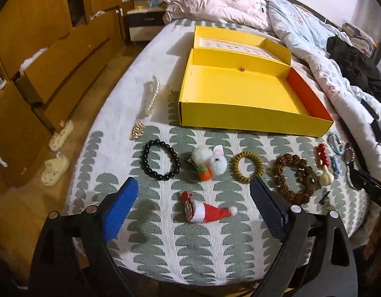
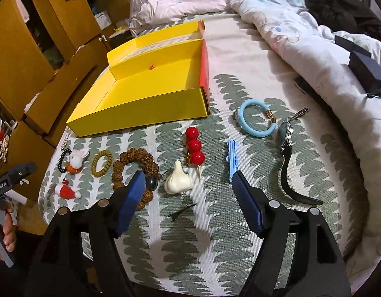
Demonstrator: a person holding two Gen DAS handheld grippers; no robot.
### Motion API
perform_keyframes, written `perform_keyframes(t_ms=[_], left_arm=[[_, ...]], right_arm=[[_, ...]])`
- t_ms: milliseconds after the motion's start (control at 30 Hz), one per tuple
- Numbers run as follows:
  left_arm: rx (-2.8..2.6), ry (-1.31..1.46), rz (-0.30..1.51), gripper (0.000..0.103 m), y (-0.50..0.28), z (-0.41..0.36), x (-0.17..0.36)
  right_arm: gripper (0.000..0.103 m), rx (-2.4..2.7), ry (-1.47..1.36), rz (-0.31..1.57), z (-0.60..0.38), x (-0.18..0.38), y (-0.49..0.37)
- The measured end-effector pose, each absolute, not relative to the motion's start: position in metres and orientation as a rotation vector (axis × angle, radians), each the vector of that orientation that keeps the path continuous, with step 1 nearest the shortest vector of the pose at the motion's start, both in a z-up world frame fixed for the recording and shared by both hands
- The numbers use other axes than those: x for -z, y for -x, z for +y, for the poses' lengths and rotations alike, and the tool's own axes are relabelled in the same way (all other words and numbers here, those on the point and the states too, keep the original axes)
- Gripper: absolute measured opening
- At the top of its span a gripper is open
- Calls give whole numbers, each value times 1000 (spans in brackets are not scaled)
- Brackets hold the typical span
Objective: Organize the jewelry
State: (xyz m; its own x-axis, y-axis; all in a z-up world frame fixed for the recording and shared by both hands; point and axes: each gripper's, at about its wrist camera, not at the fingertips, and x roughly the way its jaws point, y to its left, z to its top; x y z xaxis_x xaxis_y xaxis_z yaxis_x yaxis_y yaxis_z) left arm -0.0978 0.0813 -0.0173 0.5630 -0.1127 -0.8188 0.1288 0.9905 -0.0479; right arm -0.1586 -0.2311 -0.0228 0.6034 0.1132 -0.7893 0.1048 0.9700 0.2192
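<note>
Left gripper (image 1: pixel 192 208): lower centre, tilted down, jaws apart (nothing held), Santa hat clip (image 1: pixel 207 211) lying between. Right gripper (image 2: pixel 188 190): likewise spread, empty, above garlic charm (image 2: pixel 178 183). Yellow box (image 1: pixel 240 94): upper centre, open.

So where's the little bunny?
In the left wrist view, the bunny lies mid-frame on the bedspread, between the black bead bracelet and the coiled hair tie.

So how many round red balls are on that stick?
3. The round red balls sit in a row on the thin wooden stick: top, middle, bottom. None looks hidden.
</note>
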Motion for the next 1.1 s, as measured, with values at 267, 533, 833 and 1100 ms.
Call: perform_keyframes(t_ms=[267, 533, 833, 1100], left_arm=[[133, -76, 886, 94, 109, 60, 18], [124, -44, 818, 97, 114, 59, 13], [97, -5, 828, 97, 103, 61, 17], [74, -30, 850, 97, 98, 58, 24]], right_arm=[[80, 12, -212, 925, -223, 25, 160], [82, 34, -174, 914, -220, 25, 162], [83, 62, -145, 914, -219, 25, 161], [85, 74, -130, 914, -219, 26, 161]])
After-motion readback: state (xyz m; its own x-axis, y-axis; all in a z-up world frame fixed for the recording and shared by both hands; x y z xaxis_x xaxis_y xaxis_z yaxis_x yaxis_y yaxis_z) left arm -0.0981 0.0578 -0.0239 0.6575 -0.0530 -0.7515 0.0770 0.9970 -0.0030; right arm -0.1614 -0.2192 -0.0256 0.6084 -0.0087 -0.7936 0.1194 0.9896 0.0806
